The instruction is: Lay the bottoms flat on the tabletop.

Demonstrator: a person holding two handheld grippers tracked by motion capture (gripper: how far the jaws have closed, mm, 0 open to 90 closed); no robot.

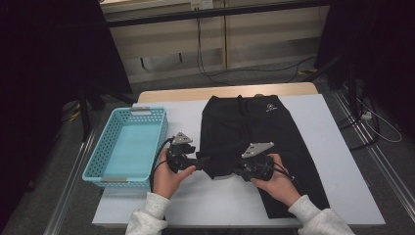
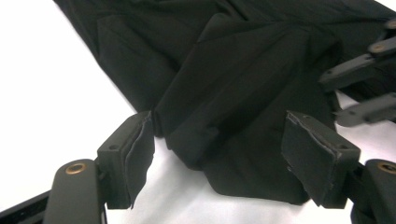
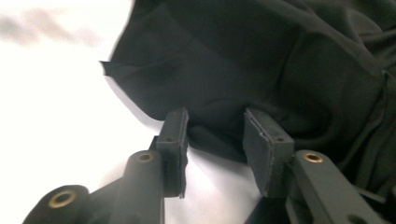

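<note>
High view: black trousers (image 1: 254, 132) lie spread on the white table (image 1: 342, 196), waistband at the far edge, with one leg already folded up so its hem bunches near the middle – a first fold looks partly made.
Left gripper (image 1: 198, 161): jaws apart, nothing pressed between the pads; in the left gripper view the folded cloth edge (image 2: 224, 154) lies just ahead of and between the jaws, untouched.
Right gripper (image 1: 240, 171): jaws partly apart at the same fold; in the right gripper view the pads (image 3: 173, 135) flank a ridge of cloth (image 3: 215, 140), a gap showing on each side – no clamp.
Basket (image 1: 98, 169): turquoise, empty, to the outer side of the left gripper.
Done: one leg brought up, judging by the lie.
Left: the long leg (image 1: 303, 186) running back under the right hand, further folds, and probably the move into the basket.
</note>
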